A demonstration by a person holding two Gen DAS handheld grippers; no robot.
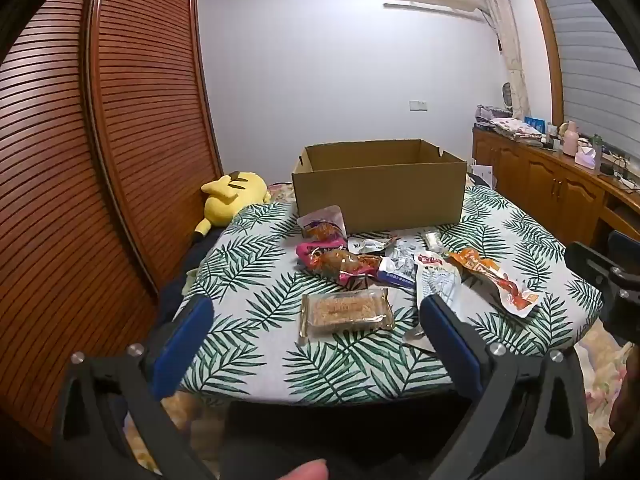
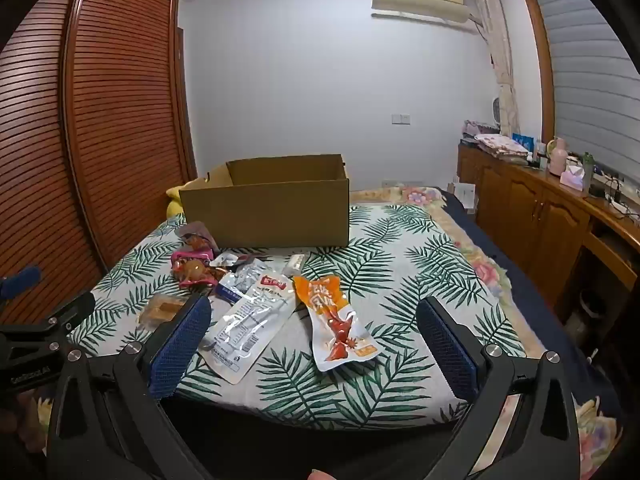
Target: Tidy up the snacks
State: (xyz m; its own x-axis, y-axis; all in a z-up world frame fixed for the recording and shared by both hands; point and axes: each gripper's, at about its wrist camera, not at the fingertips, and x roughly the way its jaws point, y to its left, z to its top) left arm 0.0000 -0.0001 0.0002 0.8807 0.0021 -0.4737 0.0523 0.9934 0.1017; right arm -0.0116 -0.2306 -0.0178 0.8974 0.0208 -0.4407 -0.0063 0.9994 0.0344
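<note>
Bedroom, louvred brown wooden wardrobe | palm-leaf printed cloth under scattered plastic snack packets, before open brown cardboard box | left gripper, right gripper spread wide, empty.

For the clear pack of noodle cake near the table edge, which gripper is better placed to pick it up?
Probably the left gripper: the noodle cake pack lies straight ahead between its open fingers. From the right gripper it sits off to the left, partly hidden.
</note>
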